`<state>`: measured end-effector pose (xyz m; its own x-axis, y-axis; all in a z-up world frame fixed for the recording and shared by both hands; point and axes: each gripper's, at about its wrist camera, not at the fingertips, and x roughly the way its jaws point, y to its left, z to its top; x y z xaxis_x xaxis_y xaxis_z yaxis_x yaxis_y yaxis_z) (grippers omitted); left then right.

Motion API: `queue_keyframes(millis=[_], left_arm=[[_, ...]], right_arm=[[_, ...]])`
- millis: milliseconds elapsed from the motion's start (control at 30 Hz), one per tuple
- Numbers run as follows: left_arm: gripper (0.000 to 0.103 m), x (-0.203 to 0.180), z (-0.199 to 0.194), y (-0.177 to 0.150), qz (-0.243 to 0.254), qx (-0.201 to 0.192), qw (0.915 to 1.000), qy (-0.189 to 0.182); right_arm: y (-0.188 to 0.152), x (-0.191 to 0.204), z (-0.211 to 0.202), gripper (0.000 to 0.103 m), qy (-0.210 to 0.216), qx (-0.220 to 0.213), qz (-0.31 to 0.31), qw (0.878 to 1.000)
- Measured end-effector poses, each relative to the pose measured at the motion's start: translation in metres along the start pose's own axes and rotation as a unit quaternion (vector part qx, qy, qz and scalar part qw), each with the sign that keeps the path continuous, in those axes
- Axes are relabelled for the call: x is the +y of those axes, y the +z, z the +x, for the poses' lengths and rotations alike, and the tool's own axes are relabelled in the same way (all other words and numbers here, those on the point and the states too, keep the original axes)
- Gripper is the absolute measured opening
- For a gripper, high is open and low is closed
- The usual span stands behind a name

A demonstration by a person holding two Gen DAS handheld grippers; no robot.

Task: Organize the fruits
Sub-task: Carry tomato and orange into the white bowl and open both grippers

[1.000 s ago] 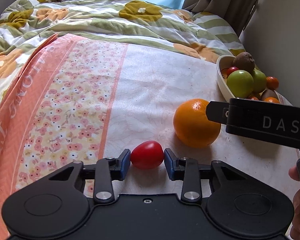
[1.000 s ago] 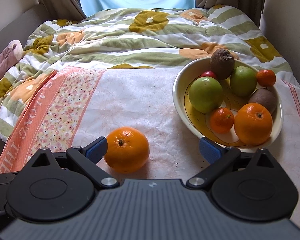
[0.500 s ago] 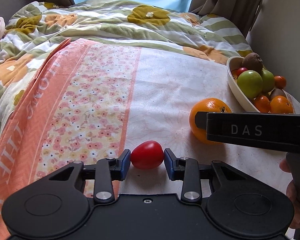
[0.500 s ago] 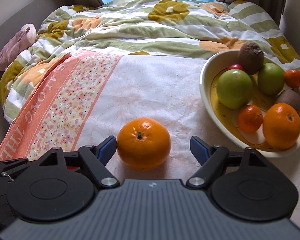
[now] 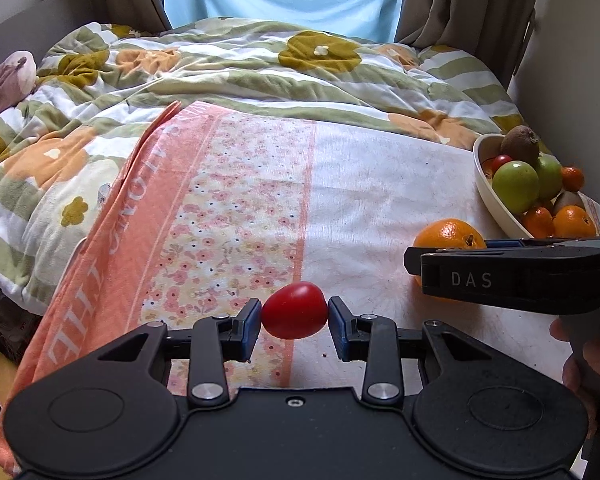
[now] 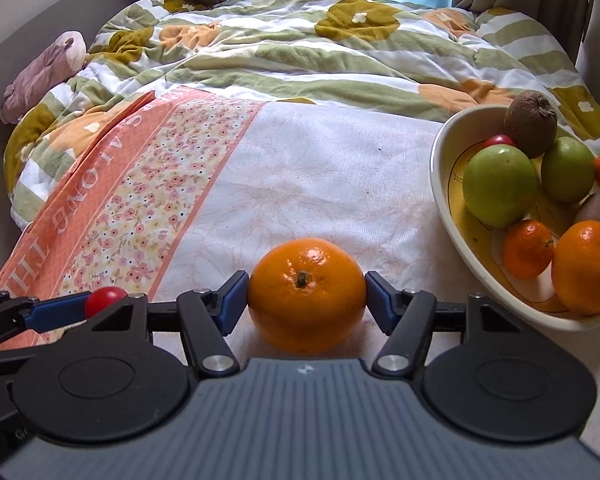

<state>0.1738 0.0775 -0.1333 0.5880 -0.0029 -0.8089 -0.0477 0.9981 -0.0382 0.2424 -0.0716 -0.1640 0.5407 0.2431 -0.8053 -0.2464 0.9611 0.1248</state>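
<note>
A red tomato [image 5: 294, 311] is seen low in the frame's centre between blue pads [image 5: 253, 322] on a black left claw [image 5: 294, 328]. A bright orange [image 6: 306, 294] with a dark stem is seen at lower centre. A cream bowl [image 6: 440, 184] with a yellow inside, at the right edge, is noted to hold two green apples [image 6: 500, 186], brown kiwis [image 6: 531, 123] and small orange mandarins [image 6: 527, 249]. A white cloth [image 5: 380, 200] is bordered at left by a salmon band with white lettering and a pink flower print. A quilt [image 5: 260, 76] striped olive and white, with mustard and orange flowers, fills the upper frame.
</note>
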Motion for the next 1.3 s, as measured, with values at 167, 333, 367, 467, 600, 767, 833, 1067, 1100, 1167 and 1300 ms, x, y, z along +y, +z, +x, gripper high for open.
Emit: queue_keyframes(millis=[167,333,367,467,600,767,833,1067,1100,1167,1300], left_arm=[[0.040,-0.004,-0.016,0.002,0.006,-0.017,0.9998,0.008],[0.040,-0.015,-0.037,0.002,0.015,-0.037,0.9992,0.010],[0.040,-0.018,-0.042,0.002,0.018,-0.041,0.9990,0.010],[0.040,-0.029,-0.056,0.002,0.025,-0.053,0.9982,0.010],[0.040,-0.047,-0.076,0.002,0.034,-0.070,0.9969,0.006],[0.040,-0.077,-0.101,0.002,0.048,-0.096,0.9942,-0.003],[0.040,-0.090,-0.110,0.002,0.053,-0.107,0.9929,-0.008],[0.040,-0.131,-0.121,0.009,0.063,-0.121,0.9899,-0.038],[0.040,-0.136,-0.120,0.010,0.066,-0.121,0.9895,-0.043],[0.040,-0.148,-0.116,0.014,0.077,-0.121,0.9883,-0.050],[0.040,-0.165,-0.107,0.026,0.094,-0.120,0.9864,-0.061]], right_arm=[[-0.004,-0.004,-0.018,0.078,0.006,-0.012,0.007,1.000],[-0.005,-0.012,-0.044,0.078,0.012,-0.027,0.014,0.999],[-0.006,-0.014,-0.051,0.078,0.012,-0.031,0.016,0.999],[-0.008,-0.023,-0.071,0.078,0.013,-0.044,0.020,0.999],[-0.012,-0.039,-0.100,0.078,0.010,-0.060,0.029,0.998],[-0.017,-0.065,-0.137,0.078,0.004,-0.082,0.034,0.996],[-0.020,-0.077,-0.151,0.078,0.002,-0.090,0.037,0.995],[-0.025,-0.121,-0.188,0.077,-0.011,-0.110,0.042,0.993],[-0.026,-0.129,-0.191,0.077,-0.011,-0.111,0.045,0.993],[-0.026,-0.141,-0.195,0.077,-0.016,-0.113,0.046,0.992],[-0.022,-0.161,-0.198,0.077,-0.028,-0.115,0.056,0.991]])
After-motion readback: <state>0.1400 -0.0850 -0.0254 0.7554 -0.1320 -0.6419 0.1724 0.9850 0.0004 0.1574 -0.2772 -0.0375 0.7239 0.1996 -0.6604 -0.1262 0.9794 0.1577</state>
